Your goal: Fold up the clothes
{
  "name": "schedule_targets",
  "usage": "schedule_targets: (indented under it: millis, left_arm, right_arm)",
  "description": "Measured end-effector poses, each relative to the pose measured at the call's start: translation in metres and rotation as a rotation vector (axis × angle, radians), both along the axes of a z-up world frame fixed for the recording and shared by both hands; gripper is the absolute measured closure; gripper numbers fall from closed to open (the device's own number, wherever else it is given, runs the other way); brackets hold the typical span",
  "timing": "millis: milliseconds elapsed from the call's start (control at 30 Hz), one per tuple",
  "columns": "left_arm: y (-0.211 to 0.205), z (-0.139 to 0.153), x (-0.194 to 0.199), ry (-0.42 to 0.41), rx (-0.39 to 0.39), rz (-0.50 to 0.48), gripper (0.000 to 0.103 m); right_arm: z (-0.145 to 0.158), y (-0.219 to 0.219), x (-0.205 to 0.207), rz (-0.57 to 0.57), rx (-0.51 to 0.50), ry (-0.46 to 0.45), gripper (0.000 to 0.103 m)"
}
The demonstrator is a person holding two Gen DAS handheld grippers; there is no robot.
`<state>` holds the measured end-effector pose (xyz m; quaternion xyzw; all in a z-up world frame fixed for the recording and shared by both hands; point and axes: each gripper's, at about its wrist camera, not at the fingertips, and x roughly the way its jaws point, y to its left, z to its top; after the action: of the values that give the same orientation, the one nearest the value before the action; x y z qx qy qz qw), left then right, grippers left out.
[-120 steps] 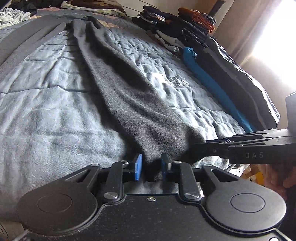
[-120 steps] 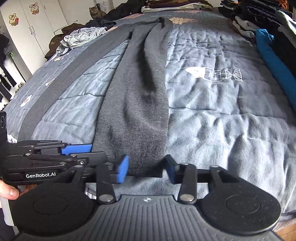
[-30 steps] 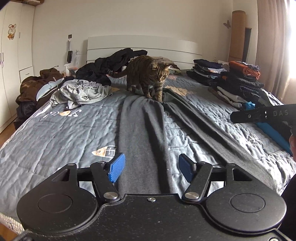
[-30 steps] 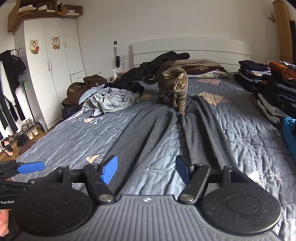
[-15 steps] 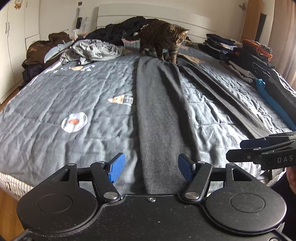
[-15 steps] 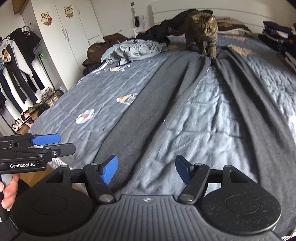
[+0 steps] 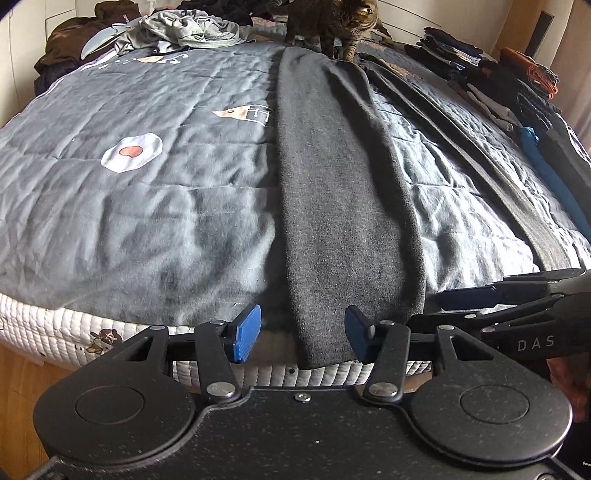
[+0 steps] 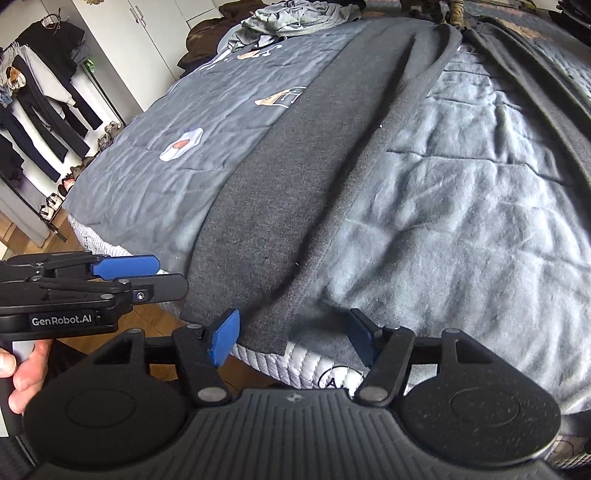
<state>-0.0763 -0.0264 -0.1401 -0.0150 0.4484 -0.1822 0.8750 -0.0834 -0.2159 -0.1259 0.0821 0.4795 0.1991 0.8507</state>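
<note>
Grey trousers lie spread lengthwise, unfolded, cuffs at the bed near edge. Left hand-held gripper, jaws just closing, and right hand-held gripper both released; folding remains.

Quilt left lies bare; cat blocks far end

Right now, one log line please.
left gripper: open, just closing over trouser leg hem | right gripper: open | cat on trousers

You are in a home bedroom: a wide bed under a grey-blue quilted cover with cartoon prints, stacked folded clothes along its far edge, a tabby cat, white wardrobe doors, dark garments on a rack.
</note>
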Motion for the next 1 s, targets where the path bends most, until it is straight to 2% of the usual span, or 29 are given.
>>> schedule_targets:
  millis: [100, 167, 233, 267, 300, 333, 400, 433, 467, 600, 767, 1000]
  left_arm:
    - [-0.002, -0.004, 0.003, 0.011, -0.005, 0.006, 0.053]
    - [-0.004, -0.007, 0.004, 0.017, -0.005, 0.003, 0.053]
    - [-0.008, -0.009, 0.004, 0.025, 0.003, -0.009, 0.053]
    - [-0.01, -0.01, 0.004, 0.029, 0.004, -0.019, 0.056]
    - [-0.012, -0.011, 0.004, 0.033, 0.004, -0.03, 0.065]
    - [-0.015, -0.012, 0.004, 0.04, 0.001, -0.044, 0.07]
    - [-0.018, -0.013, 0.003, 0.057, -0.007, -0.062, 0.082]
    - [-0.019, -0.014, 0.003, 0.064, -0.005, -0.066, 0.083]
    - [-0.019, -0.014, 0.003, 0.067, -0.004, -0.063, 0.084]
    - [-0.016, -0.007, 0.003, 0.069, -0.035, -0.035, 0.089]
    - [-0.016, 0.018, 0.005, 0.03, -0.07, -0.013, 0.093]
    - [-0.029, 0.073, 0.031, -0.066, -0.15, -0.025, 0.093]
  right_arm:
    - [-0.006, -0.001, 0.004, 0.007, 0.023, 0.018, 0.051]
    - [-0.01, -0.002, 0.007, -0.002, 0.038, 0.032, 0.063]
    - [-0.013, -0.002, 0.008, -0.004, 0.045, 0.04, 0.067]
    - [-0.014, -0.002, 0.009, -0.002, 0.045, 0.04, 0.069]
    - [-0.015, -0.002, 0.009, 0.0, 0.045, 0.04, 0.07]
    - [-0.016, -0.001, 0.009, 0.002, 0.045, 0.04, 0.072]
    - [-0.016, 0.0, 0.01, 0.01, 0.047, 0.038, 0.084]
    - [-0.016, 0.001, 0.01, 0.016, 0.053, 0.042, 0.092]
    - [-0.016, 0.0, 0.01, 0.012, 0.063, 0.044, 0.094]
    - [-0.011, -0.005, 0.009, -0.001, 0.11, 0.05, 0.097]
    - [0.007, -0.013, 0.01, -0.006, 0.179, 0.036, 0.098]
    - [0.05, -0.025, 0.025, -0.025, 0.301, -0.026, 0.098]
